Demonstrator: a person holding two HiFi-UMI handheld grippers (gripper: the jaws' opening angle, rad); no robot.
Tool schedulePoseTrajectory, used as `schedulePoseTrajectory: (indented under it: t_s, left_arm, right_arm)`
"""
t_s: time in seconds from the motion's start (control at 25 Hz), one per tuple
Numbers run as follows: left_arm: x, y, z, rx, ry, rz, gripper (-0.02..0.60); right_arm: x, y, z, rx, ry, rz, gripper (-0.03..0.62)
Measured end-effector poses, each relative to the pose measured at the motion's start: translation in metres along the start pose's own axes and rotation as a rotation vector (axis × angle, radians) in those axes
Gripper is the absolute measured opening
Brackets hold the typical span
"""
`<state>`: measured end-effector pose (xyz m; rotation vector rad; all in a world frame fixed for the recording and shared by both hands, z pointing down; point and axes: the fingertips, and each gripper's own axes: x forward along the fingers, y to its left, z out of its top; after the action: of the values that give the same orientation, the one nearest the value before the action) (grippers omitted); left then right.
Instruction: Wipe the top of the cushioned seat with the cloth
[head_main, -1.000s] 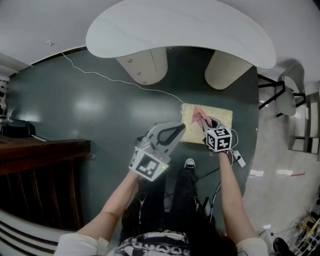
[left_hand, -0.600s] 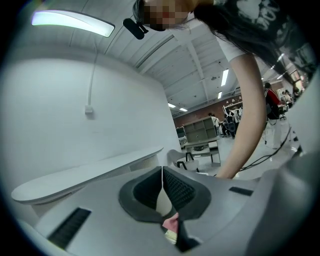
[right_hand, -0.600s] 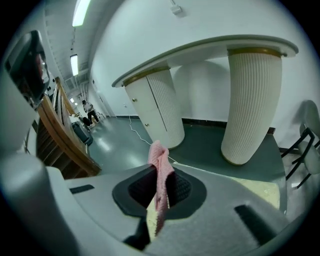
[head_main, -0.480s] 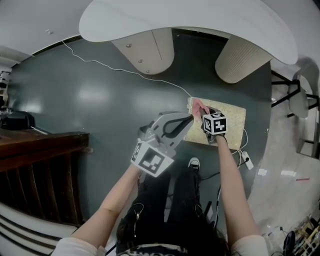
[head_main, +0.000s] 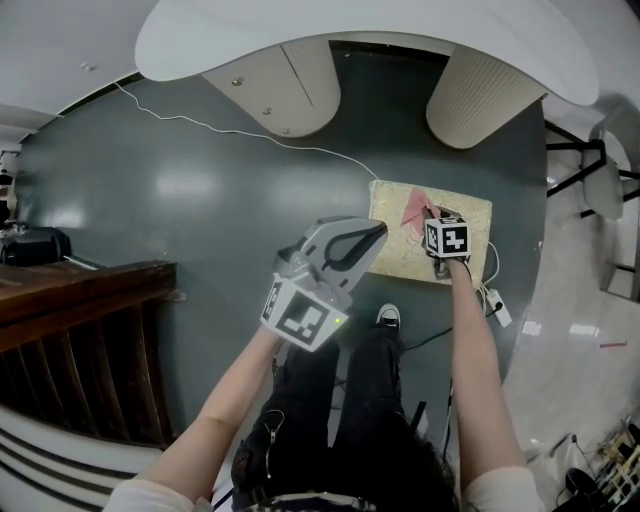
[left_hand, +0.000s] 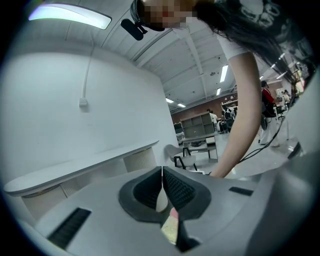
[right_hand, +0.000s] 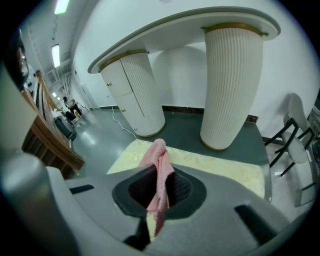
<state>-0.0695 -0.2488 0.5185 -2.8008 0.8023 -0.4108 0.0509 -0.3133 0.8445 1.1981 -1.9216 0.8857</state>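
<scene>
Pink fabric cloth (right_hand: 158, 160), bunched into a limp narrow strip, pinched between the ribbed pads of the right gripper (right_hand: 160, 182). One end poking out past the jaw tips toward the far side, the other trailing back through the gap. Jaws clamped hard on it. Tip over the left-middle part of the pale yellow rectangular cushioned seat (head_main: 468, 232); touching the top or just above it, cannot tell which. Left gripper (left_hand: 162, 176) pressed together on nothing, held high, left of the seat and on its near side, idle.

Step in hand, as judged: a wiping pass across the seat top. To do it well:
- lower enough to lay the loose end flat on the cover, not only its tip
- drag in straight overlapping strokes, left edge to right edge, working far to near
- light pressure, to spare the upholstery from the jaw tips
- firm grip throughout, with so little cloth sticking out

Seat: low, flat, faint pattern on the cover, no stain visible at this range. Set on a dark green glossy floor (head_main: 180, 200). Just beyond its far edge, two off-white ribbed pedestals (head_main: 480, 95) under a white rounded tabletop (head_main: 360, 35).
</scene>
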Motion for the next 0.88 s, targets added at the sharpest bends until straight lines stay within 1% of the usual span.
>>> schedulePoseTrajectory:
  t_s: [0.16,0.36,0.52,0.72,0.8,0.88]
  left_arm:
    - [0.014,-0.013,0.006,-0.011,-0.002,-0.01,0.006]
    - [0.036,-0.028,0.014,-0.019,0.002,-0.029,0.006]
    - [0.043,-0.044,0.017,-0.025,0.005,-0.046,0.006]
    - [0.055,-0.053,0.02,-0.021,0.01,-0.051,0.006]
    - [0.06,-0.055,0.02,-0.017,0.013,-0.053,0.006]
    - [0.062,-0.053,0.021,-0.015,0.011,-0.048,0.006]
  right_arm:
    - [-0.022,-0.048,-0.018,0.058,-0.016,-0.05,0.012]
    - [-0.05,-0.117,-0.039,0.118,-0.001,-0.137,0.012]
    - [-0.071,-0.156,-0.062,0.143,0.018,-0.199,0.012]
    - [-0.088,-0.184,-0.075,0.144,0.031,-0.225,0.012]
    - [-0.091,-0.187,-0.074,0.138,0.023,-0.223,0.012]
    - [-0.094,-0.18,-0.066,0.132,-0.005,-0.202,0.012]
